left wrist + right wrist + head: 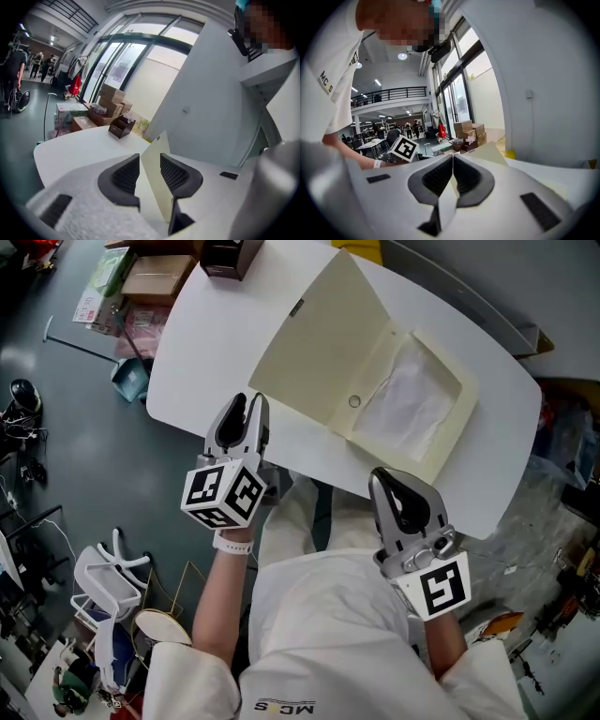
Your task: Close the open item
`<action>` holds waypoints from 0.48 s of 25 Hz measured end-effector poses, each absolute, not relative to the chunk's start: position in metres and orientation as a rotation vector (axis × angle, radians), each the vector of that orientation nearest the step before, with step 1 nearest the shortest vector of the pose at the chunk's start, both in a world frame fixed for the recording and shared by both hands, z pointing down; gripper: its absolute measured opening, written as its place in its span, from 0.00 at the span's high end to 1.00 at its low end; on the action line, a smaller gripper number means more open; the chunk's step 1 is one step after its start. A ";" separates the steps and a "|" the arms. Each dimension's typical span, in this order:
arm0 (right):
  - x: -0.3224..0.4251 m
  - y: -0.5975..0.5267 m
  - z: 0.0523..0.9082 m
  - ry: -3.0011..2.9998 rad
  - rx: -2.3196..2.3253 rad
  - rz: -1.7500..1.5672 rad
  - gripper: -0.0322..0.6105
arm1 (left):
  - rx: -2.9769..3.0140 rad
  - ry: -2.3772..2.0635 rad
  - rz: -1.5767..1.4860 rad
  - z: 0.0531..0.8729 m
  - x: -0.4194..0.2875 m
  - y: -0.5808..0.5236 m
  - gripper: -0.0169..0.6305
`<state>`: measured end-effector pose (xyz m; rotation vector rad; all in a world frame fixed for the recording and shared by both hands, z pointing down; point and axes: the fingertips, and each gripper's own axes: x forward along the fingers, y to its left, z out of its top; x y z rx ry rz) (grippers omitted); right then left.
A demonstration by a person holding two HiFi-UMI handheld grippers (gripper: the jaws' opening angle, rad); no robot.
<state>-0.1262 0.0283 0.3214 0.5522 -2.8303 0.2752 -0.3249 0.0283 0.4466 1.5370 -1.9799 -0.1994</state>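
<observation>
Left gripper (247, 407) jaws apart, lid (319, 343) edge between, unpinched | right gripper (392, 482) jaws together, empty | risk: you swing lid unbraced, box (412, 404) skids toward table (206, 343) far edge.

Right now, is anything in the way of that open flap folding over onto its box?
Nothing visible is. The flap lies spread beside the tray, and the only thing inside the tray is a white sheet lying flat, so it should not block the closing.
</observation>
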 end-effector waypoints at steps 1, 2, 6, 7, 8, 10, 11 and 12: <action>-0.128 0.027 0.323 -2.831 0.545 0.277 0.93 | 1.540 -1.980 -0.200 0.450 -0.326 0.026 0.77; -0.129 0.027 0.324 -2.835 0.538 0.279 0.93 | 1.546 -1.978 -0.199 0.453 -0.326 0.024 0.77; -0.131 0.022 0.333 -2.815 0.519 0.289 0.93 | 1.541 -1.971 -0.206 0.467 -0.330 0.014 0.74; -0.131 0.021 0.335 -2.809 0.513 0.289 0.93 | 1.531 -1.973 -0.214 0.470 -0.331 0.012 0.74; -0.131 0.020 0.338 -2.802 0.506 0.290 0.93 | 1.523 -1.974 -0.222 0.472 -0.332 0.011 0.74; -0.132 0.020 0.342 -2.794 0.496 0.293 0.93 | 1.524 -1.971 -0.234 0.474 -0.333 0.009 0.74; -0.134 0.020 0.342 -2.800 0.492 0.297 0.93 | 1.534 -1.965 -0.234 0.475 -0.332 0.007 0.74; -0.135 0.021 0.342 -2.805 0.487 0.300 0.93 | 1.547 -1.958 -0.231 0.475 -0.331 0.006 0.74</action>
